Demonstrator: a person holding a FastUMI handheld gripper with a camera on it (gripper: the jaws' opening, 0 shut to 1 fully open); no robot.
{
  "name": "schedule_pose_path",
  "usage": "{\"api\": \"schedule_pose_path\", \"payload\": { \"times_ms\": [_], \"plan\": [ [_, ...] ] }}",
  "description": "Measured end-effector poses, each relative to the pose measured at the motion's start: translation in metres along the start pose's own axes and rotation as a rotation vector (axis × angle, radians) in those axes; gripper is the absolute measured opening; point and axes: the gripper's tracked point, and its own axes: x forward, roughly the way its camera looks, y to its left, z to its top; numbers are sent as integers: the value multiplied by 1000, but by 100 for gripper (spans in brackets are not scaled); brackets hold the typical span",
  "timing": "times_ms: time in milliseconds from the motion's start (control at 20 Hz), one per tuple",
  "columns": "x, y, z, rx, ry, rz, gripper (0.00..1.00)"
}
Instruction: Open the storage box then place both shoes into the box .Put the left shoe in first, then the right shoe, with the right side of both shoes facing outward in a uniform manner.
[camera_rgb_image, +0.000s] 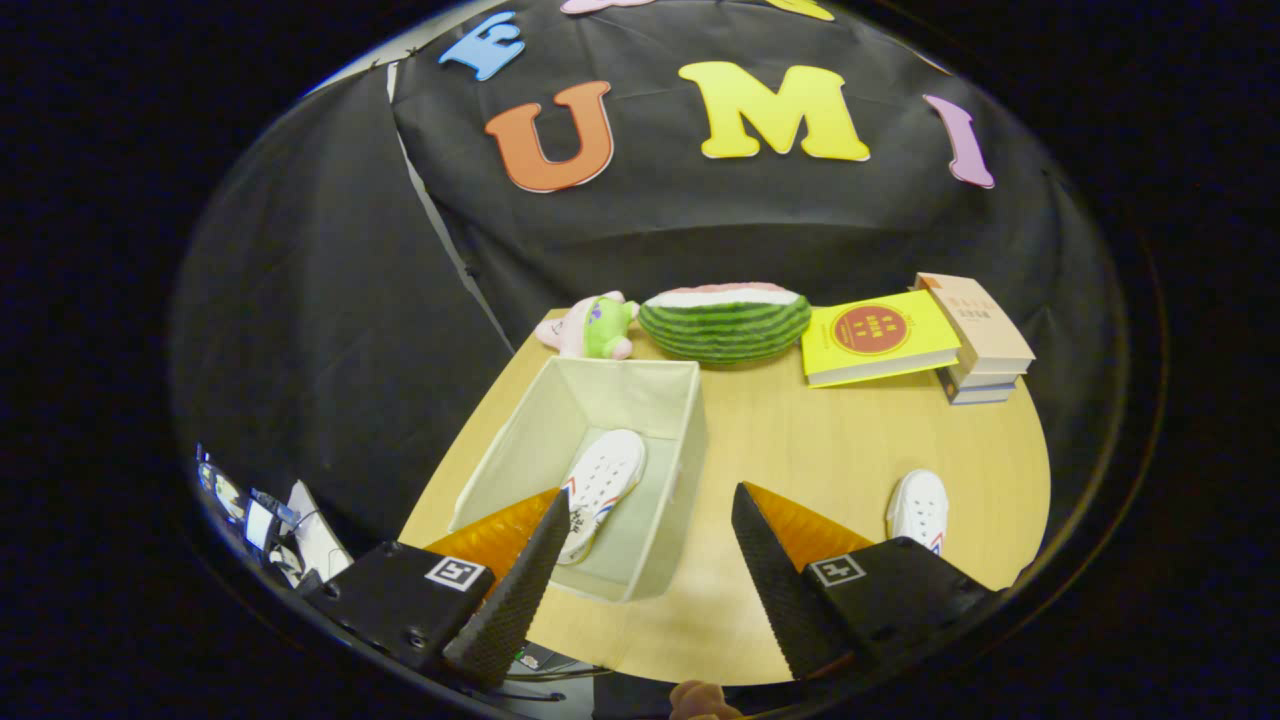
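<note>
Spread wide and empty, the gripper (640, 560) hangs over the pale fabric storage box (668, 400) already holding one white sneaker (603, 480), so the likely right white sneaker (918, 505) on the wooden counter (800, 430) wants a side-on grasp, well apart from the striped watermelon toy (725, 322) and stacked books (975, 340).

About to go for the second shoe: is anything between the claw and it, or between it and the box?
Nothing visible. The claw is open and empty. The shoe on the table lies beside its right finger, bare tabletop running from it to the open box, which already holds one shoe.
</note>
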Motion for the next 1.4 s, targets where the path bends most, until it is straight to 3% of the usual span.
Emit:
{"api": "schedule_pose_path", "payload": {
  "times_ms": [200, 650, 1150, 1400],
  "plan": [
    [-13, -63, -12, 54, 11, -50, 100],
    [-2, -219, -67, 146, 139, -275, 100],
    [19, -314, -155, 109, 362, -419, 100],
    [36, -331, -178, 85, 492, -395, 92]
  ]
}}
